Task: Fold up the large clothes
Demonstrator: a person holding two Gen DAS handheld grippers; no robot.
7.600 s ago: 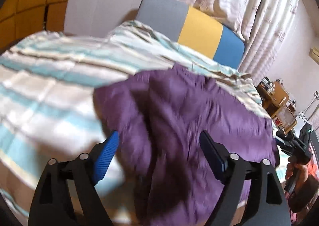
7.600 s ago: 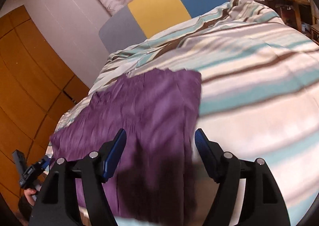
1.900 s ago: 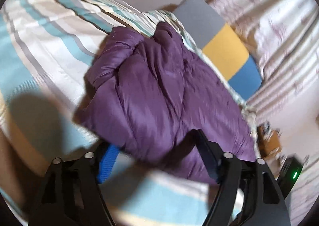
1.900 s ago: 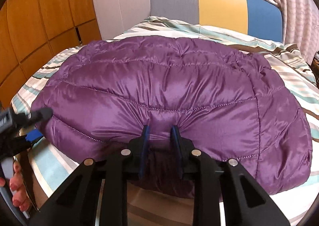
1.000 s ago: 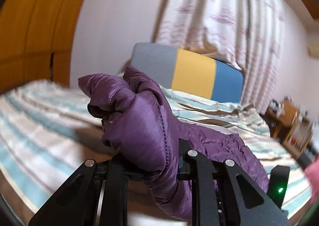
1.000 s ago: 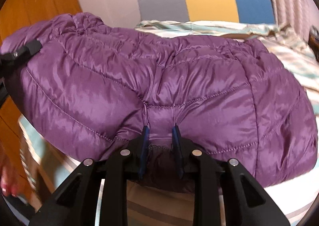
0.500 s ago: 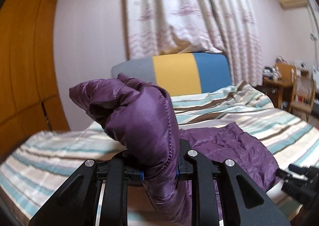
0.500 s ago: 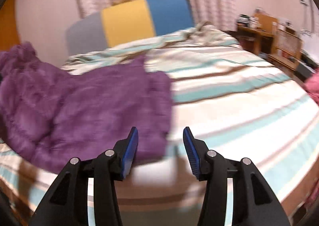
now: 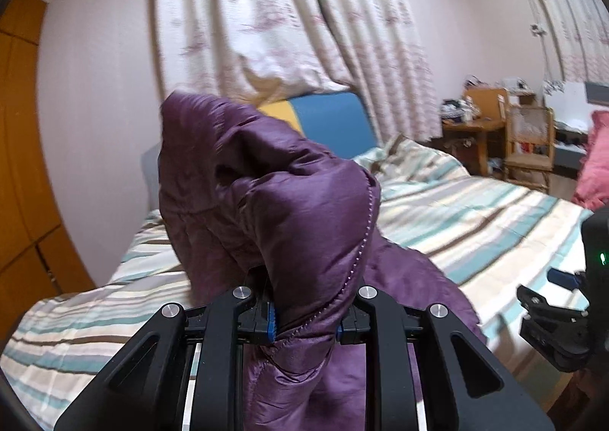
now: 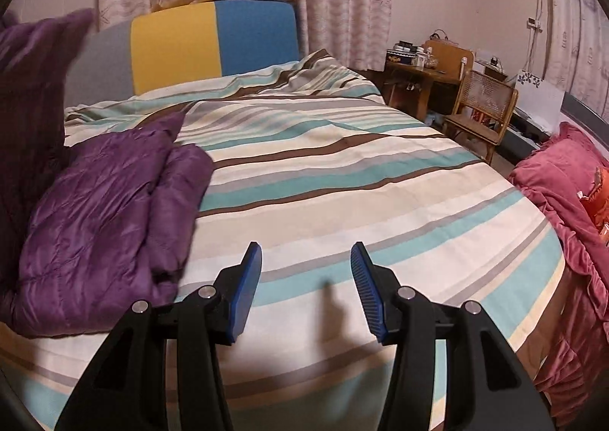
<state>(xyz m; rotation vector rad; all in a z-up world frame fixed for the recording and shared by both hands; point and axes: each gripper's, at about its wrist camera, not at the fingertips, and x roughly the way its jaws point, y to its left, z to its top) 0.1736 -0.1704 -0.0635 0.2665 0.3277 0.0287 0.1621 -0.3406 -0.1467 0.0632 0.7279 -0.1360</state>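
A purple quilted jacket (image 9: 274, 202) is bunched up in my left gripper (image 9: 306, 324), which is shut on its edge and holds it lifted above the striped bed (image 9: 475, 225). The rest of the jacket trails down onto the bed. In the right wrist view the jacket (image 10: 102, 202) lies crumpled at the bed's left side, with the lifted part at the far left edge. My right gripper (image 10: 306, 278) is open and empty over the striped cover (image 10: 361, 172), to the right of the jacket. It also shows at the right edge of the left wrist view (image 9: 563, 320).
A grey, yellow and blue headboard (image 10: 182, 46) stands at the far end. A wooden desk (image 10: 422, 77) and chair (image 10: 483, 107) stand at the right. A pink quilt (image 10: 571, 179) lies off the bed's right side. Curtains (image 9: 285, 19) hang behind.
My right gripper let go of the jacket, opened and moved right over the bare cover. My left gripper raised its bunch of jacket higher.
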